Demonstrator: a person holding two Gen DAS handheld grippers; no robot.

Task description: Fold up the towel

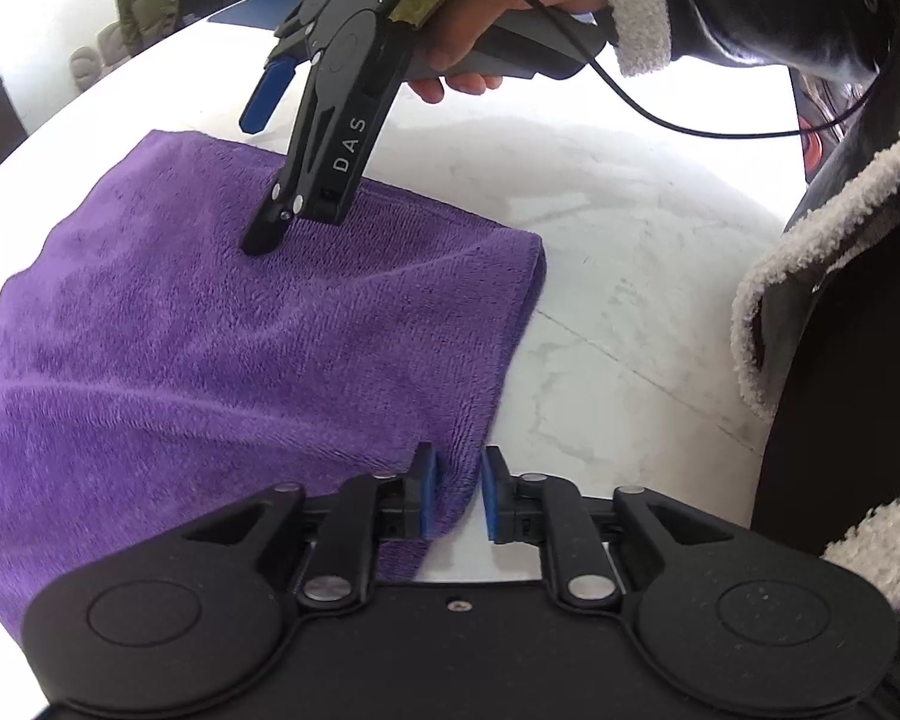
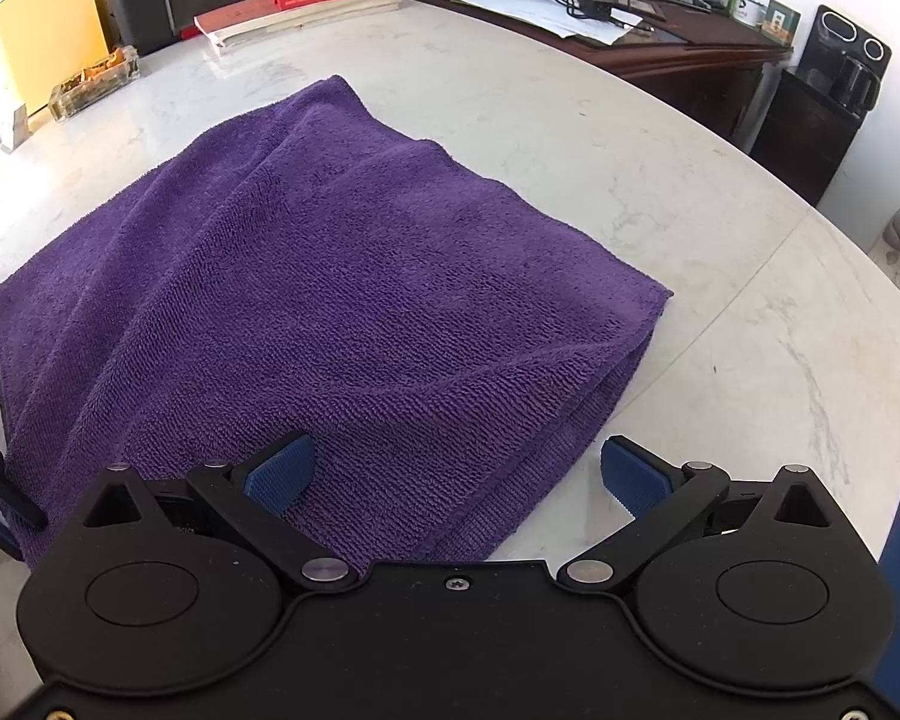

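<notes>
Lying folded, rumpled purple towel (image 2: 330, 300) covers marble table (image 2: 720, 240).

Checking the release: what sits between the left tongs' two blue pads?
In the left wrist view, the purple towel's near corner hangs between the slightly parted pads of the left tongs.

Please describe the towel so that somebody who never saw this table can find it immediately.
Look at the large white marble table. On the near part of it lies the purple towel, a soft terry cloth already folded over into a thick, roughly square pad. It is the only cloth and the only purple thing there; the books and the glass tray at the far edge are hard and stand apart from it.
</notes>
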